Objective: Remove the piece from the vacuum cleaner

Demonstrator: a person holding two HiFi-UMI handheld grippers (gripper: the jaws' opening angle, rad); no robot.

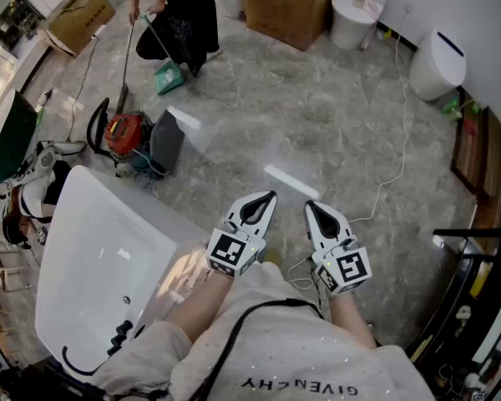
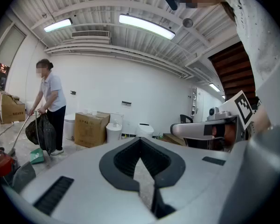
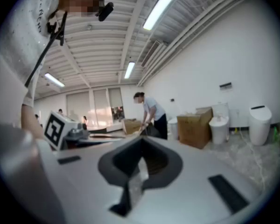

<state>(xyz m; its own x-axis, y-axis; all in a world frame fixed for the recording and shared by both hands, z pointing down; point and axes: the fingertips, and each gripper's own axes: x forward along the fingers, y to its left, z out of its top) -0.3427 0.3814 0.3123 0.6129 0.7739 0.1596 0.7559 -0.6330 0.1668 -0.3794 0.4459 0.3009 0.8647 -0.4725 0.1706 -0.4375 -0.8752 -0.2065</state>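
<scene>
L gripper [image 1: 270,196], R gripper [image 1: 310,205] shut; red vac [image 1: 123,132] w/ black hose [image 1: 94,122].

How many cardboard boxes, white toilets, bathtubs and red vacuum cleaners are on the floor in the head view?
cardboard boxes: 2
white toilets: 2
white bathtub: 1
red vacuum cleaner: 1
Total: 6

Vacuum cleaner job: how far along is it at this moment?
Done: nothing visible; the red vacuum cleaner stands on the floor, apart from both grippers. In hand: nothing; the left gripper and right gripper are shut and empty. Left: reach it, remove the piece.
</scene>
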